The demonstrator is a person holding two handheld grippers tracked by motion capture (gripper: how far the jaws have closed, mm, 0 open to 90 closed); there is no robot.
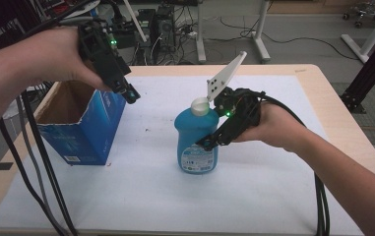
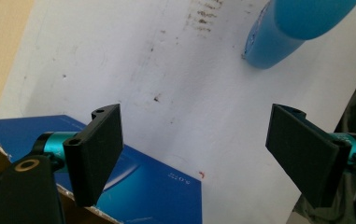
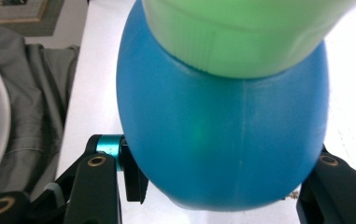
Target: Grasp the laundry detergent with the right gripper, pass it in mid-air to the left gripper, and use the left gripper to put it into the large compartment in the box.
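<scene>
Blue bottle (image 1: pixel 197 140) upright right of open blue box (image 1: pixel 79 123), clamped by right gripper (image 1: pixel 209 142). Left gripper (image 2: pixel 194 154) above box, jaws wide. Box interior dim, contents unclear.

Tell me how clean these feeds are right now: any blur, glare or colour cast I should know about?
High view: soft and slightly blurred, evenly lit, blue bottle and blue box still readable. Left gripper view: black pads fairly sharp, bottle at the top edge blurry. Right gripper view: bottle too close and out of focus, its cap tinted green, white table cover washed out at the right.
</scene>
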